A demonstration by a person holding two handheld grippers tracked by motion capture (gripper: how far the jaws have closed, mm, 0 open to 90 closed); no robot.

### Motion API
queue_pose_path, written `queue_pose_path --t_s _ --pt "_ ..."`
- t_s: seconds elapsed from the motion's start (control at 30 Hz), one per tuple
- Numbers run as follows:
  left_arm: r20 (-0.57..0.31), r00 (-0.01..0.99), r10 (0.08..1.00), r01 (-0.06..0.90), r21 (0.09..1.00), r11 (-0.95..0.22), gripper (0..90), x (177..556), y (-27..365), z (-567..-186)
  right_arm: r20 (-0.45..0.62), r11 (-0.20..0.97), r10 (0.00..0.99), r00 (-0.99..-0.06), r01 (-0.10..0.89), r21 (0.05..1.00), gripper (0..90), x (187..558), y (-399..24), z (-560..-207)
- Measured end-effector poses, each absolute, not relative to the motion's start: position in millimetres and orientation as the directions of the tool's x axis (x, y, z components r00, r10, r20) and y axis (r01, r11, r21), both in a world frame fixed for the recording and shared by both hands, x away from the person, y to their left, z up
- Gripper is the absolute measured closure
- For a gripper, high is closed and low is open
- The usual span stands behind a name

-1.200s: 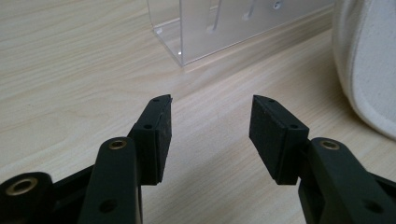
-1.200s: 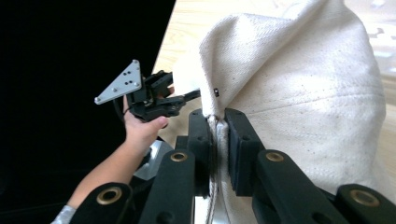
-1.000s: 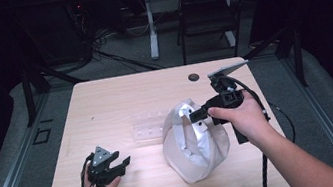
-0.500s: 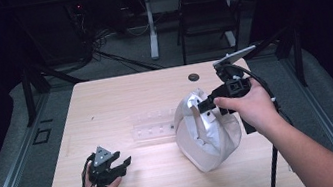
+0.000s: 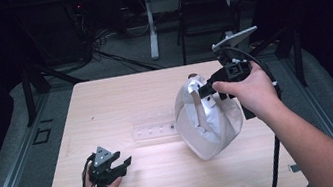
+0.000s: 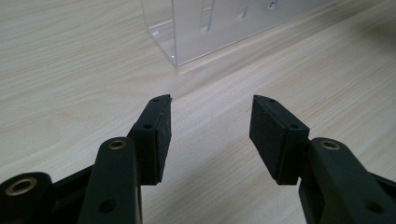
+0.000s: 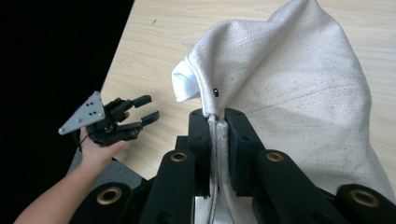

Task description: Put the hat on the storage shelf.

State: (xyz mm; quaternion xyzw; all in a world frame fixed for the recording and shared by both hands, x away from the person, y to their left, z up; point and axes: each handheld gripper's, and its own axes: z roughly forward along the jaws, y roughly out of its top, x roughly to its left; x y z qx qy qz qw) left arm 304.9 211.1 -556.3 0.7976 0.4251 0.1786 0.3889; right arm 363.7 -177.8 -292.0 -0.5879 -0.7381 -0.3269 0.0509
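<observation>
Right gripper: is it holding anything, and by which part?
Yes. The right gripper is shut on the white cloth bag, pinching a folded seam at its upper edge. The left gripper is open and holds nothing.

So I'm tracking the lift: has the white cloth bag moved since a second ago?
Yes. The white cloth bag, held by the right gripper, has shifted right, away from the clear plastic tray.
</observation>
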Motion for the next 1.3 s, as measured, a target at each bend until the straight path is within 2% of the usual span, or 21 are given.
queue_pose_path --t_s 0.47,0.8,1.0,1.2,1.3 --pt "-0.047 0.573 0.818 0.536 0.776 -0.331 49.2 305 209 -557 0.505 0.029 0.818 -0.276 0.897 0.442 81.6 380 -177 -276" --pt "-0.040 0.587 0.808 0.512 0.792 -0.333 48.1 304 200 -552 0.543 -0.056 0.811 -0.220 0.894 0.445 81.7 397 -178 -265" --pt "-0.052 0.616 0.786 0.468 0.827 -0.311 47.9 305 180 -533 0.544 -0.080 0.815 -0.201 0.890 0.448 81.6 408 -175 -260" --pt "-0.016 0.670 0.743 0.393 0.856 -0.336 48.4 312 140 -506 0.555 -0.100 0.811 -0.186 0.891 0.444 81.6 419 -167 -258" --pt "0.015 0.692 0.721 0.356 0.863 -0.359 51.3 315 118 -495 0.557 -0.107 0.811 -0.178 0.892 0.440 81.6 424 -164 -257"
